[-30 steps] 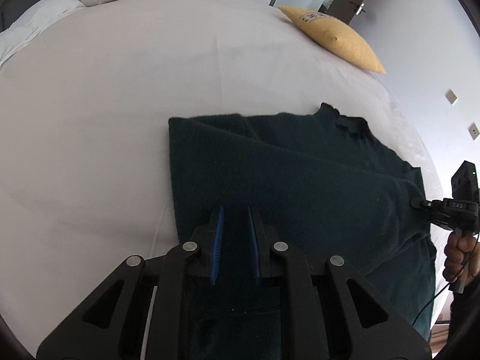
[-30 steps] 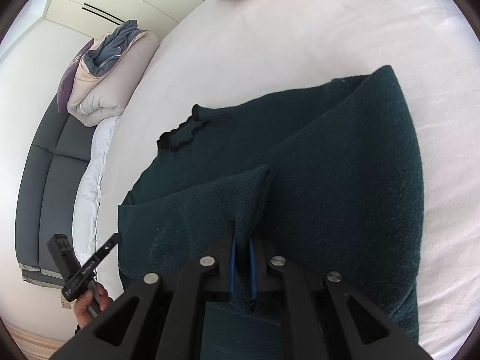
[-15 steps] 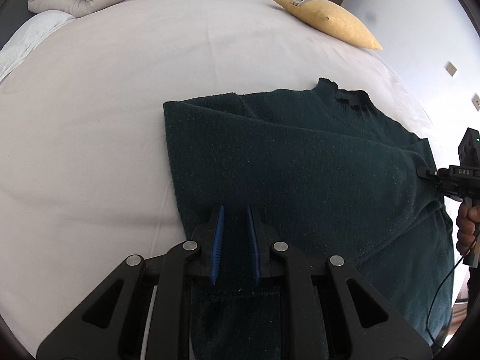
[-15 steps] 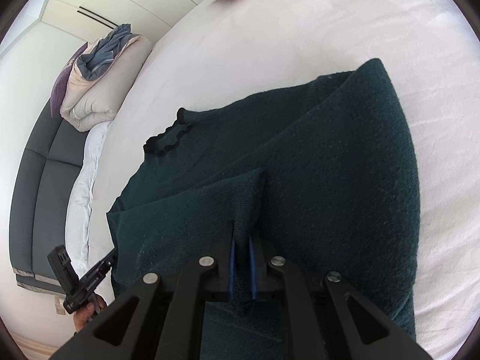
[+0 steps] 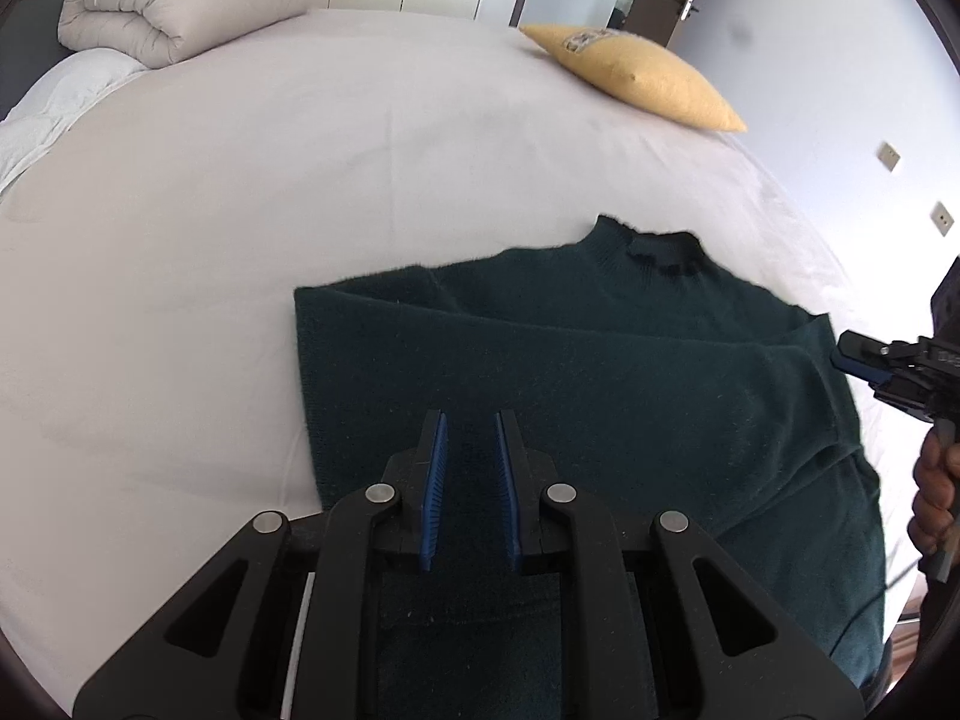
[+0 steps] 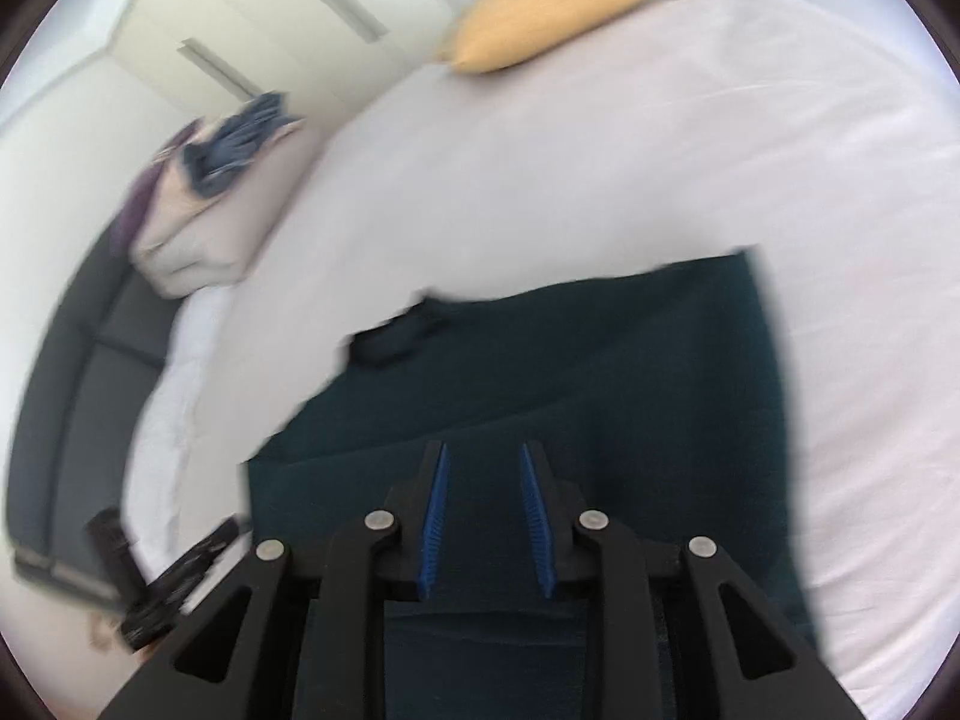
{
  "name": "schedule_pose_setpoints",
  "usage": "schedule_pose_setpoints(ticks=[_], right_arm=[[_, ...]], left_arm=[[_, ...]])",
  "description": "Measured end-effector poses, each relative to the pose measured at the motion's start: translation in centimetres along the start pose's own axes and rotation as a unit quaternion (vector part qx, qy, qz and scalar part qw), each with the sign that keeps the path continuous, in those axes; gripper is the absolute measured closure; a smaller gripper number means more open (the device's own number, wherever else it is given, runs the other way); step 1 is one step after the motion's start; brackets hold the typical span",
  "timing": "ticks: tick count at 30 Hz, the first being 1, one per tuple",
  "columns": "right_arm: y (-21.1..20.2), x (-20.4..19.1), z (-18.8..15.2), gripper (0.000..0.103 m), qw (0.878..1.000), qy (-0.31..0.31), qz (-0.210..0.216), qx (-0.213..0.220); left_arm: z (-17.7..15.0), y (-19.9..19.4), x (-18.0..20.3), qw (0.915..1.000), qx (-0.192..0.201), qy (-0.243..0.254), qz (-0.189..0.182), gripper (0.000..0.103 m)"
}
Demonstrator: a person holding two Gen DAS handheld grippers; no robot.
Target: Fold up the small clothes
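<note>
Dark green sweater (image 5: 600, 360): flat on white bed (image 5: 300, 180), directly beneath and ahead of both claws. Left gripper (image 5: 468, 468): jaws parted, empty. Right gripper (image 6: 483, 504): jaws parted, empty; view blurred.

There is one dark green sweater (image 5: 600, 372) on one bed (image 5: 240, 192), one yellow pillow (image 5: 648, 78), one folded duvet (image 5: 180, 6), and two grippers, left (image 5: 468, 468) and right (image 6: 483, 504).

A yellow pillow (image 5: 642, 75) lies at the white bed's (image 5: 240, 180) far edge; a folded beige duvet (image 5: 174, 6) sits apart.
</note>
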State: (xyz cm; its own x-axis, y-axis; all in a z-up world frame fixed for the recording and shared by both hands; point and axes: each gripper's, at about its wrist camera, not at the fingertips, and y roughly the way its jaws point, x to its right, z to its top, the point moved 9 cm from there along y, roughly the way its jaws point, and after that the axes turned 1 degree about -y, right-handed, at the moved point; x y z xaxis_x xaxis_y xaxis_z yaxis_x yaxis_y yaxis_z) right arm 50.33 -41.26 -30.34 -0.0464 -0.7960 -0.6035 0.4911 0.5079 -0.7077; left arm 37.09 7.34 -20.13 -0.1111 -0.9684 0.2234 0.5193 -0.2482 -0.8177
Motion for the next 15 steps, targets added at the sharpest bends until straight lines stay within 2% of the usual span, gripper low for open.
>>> schedule_pose_setpoints(ticks=[2, 4, 6, 10, 13, 15], right_arm=[[2.5, -2.0, -1.1, 0.07, 0.999, -0.021, 0.023, -0.03], [5.1, -2.2, -2.4, 0.066, 0.998, -0.022, 0.031, -0.057], [6.6, -0.8, -3.1, 0.067, 0.997, -0.008, 0.022, -0.068], [5.7, 1.7, -2.8, 0.083, 0.994, 0.043, 0.093, -0.046], [3.4, 4.7, -2.4, 0.082, 0.995, 0.058, 0.082, -0.009], [1.2, 7.4, -2.4, 0.082, 0.992, 0.093, 0.083, 0.018]], left_arm=[[-1.1, 1.6, -0.5, 0.9995, -0.029, -0.01, 0.004, 0.088], [-1.9, 1.8, -1.0, 0.9997, -0.02, -0.015, -0.007, 0.088], [-2.5, 1.7, -1.2, 0.9997, -0.017, -0.015, -0.01, 0.088], [-3.1, 1.7, -1.4, 0.9997, -0.01, -0.017, -0.017, 0.088], [-3.5, 1.4, -1.8, 0.9992, -0.006, -0.03, -0.027, 0.088], [-4.0, 0.9, -2.2, 0.9983, 0.001, -0.043, -0.039, 0.088]])
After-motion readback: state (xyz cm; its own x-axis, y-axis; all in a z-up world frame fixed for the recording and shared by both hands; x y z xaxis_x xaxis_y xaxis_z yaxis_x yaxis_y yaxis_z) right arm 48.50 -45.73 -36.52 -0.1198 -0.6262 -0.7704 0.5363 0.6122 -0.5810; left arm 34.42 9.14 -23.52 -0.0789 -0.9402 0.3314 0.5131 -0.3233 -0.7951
